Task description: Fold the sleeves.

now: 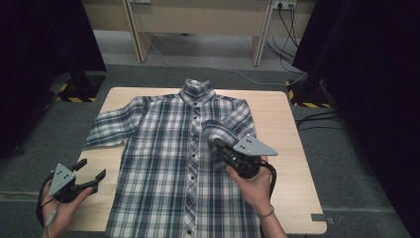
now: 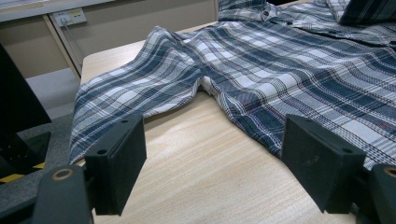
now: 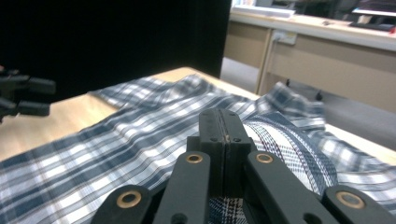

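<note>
A pale wooden tabletop stands on grey carpet. At 12 o'clock beyond it is a beige desk with cables trailing down. Black curtains hang at 9 and 3 o'clock, above yellow-black tape.

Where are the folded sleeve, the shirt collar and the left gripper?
folded sleeve [image 1: 218, 130], high view, on the cuff end.
shirt collar [image 1: 197, 88], high view, on its front.
left gripper [image 1: 90, 172], high view, between its open jaws.

Shirt at frame centre: navy, grey-blue and white plaid, dark buttons down placket. Table: pale wood grain. Grippers lower left and centre right: black, grey three-cornered plates. Floor: grey carpet.
</note>
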The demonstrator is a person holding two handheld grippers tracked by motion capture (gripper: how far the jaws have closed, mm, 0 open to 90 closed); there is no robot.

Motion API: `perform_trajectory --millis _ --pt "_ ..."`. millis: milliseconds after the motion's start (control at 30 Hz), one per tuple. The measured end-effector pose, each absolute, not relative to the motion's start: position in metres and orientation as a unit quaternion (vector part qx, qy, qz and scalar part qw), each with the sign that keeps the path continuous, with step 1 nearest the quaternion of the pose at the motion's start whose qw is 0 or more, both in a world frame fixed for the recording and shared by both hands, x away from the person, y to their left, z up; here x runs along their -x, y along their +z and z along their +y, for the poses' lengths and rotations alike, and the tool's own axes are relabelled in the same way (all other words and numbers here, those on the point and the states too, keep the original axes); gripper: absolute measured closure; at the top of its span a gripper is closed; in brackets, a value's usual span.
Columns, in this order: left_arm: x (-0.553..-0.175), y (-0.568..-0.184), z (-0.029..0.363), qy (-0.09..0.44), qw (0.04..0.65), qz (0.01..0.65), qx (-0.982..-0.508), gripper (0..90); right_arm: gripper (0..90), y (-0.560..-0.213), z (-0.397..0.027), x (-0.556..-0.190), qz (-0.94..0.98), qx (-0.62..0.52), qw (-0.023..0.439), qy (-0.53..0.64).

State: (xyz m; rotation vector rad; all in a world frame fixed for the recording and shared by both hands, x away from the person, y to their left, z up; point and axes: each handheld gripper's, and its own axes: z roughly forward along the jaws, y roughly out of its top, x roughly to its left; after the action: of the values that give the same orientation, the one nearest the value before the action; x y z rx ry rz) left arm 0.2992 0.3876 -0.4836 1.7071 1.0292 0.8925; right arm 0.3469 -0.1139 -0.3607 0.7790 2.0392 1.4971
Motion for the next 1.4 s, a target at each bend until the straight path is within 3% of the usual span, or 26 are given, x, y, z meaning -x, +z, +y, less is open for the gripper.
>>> perform_trajectory --millis 667,867,967,1267,1400 --pt "-0.299 -0.484 0.388 0.362 0.462 0.418 -0.693 21.6 87.3 -0.418 -0.053 -0.335 0.821 -0.232 0.169 0.494" --pt "-0.299 -0.484 0.388 0.362 0.462 0.418 -0.693 21.6 76.7 -0.418 -0.042 -0.324 0.828 -0.2 0.131 0.507" --pt "-0.299 -0.484 0.388 0.363 0.463 0.417 -0.693 21.6 70.3 -0.414 -0.047 -0.322 0.826 -0.205 0.135 0.507" --pt "-0.299 -0.484 0.387 0.363 0.46 0.417 -0.695 21.6 52.0 -0.418 -0.105 -0.354 0.787 -0.359 0.164 0.473" --pt "-0.299 -0.484 0.387 0.363 0.459 0.417 -0.695 21.6 43.3 -0.426 -0.117 -0.369 0.793 -0.386 0.141 0.45"
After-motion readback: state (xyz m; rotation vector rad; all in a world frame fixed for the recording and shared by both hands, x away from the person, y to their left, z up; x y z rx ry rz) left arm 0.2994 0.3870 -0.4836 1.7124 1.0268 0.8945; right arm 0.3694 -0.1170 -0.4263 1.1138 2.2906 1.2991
